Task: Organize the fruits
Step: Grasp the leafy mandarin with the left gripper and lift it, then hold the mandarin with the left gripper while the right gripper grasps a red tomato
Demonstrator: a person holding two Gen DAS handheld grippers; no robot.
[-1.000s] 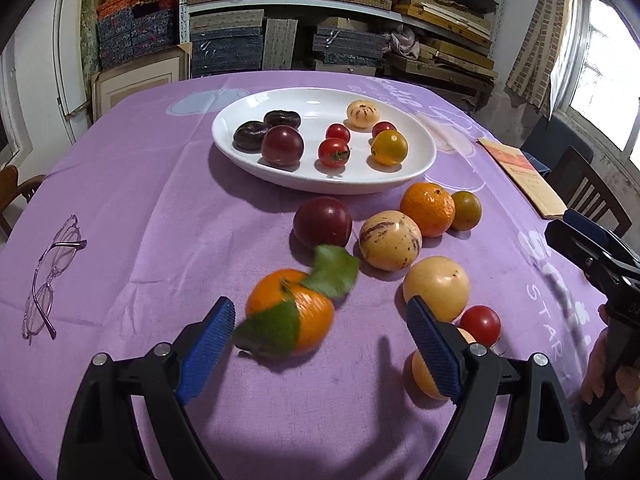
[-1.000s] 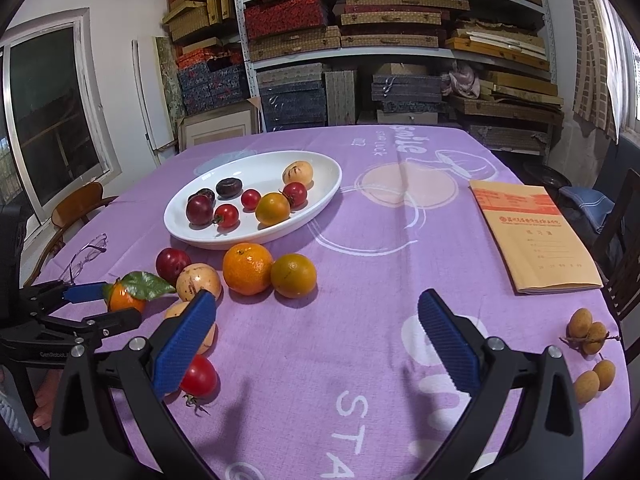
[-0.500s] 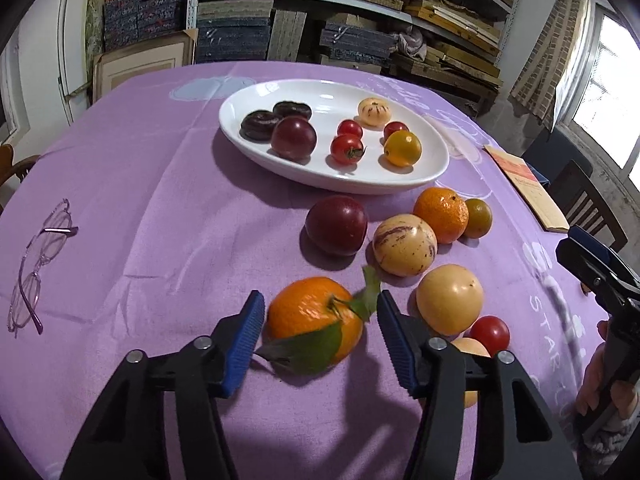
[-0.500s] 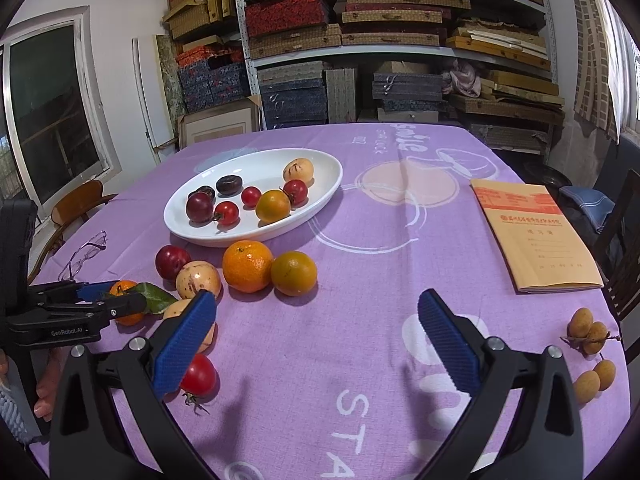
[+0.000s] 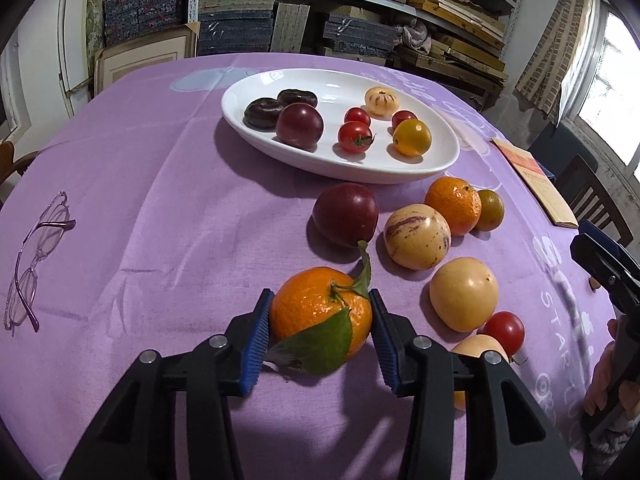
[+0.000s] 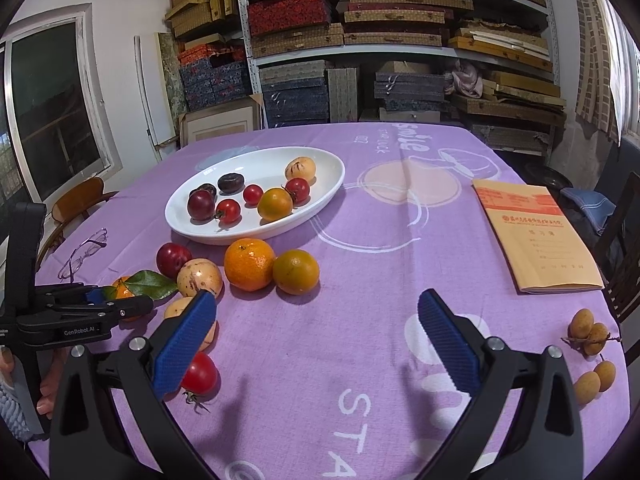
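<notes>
The counter (image 5: 160, 208) wears a purple cloth; its white oval plate (image 5: 436, 168) holds plums and tomatoes, with more fruit loose on the cloth nearer the camera; the right claw (image 6: 316, 336) hangs spread wide over bare cloth, gripping nothing; the left claw (image 5: 320, 336) is closing, its blue pads against both sides of the leafy tangerine (image 5: 316, 308) on the cloth.

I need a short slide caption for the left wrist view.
Left gripper closing its fingers on a leafy mandarin, near the white plate.
</notes>
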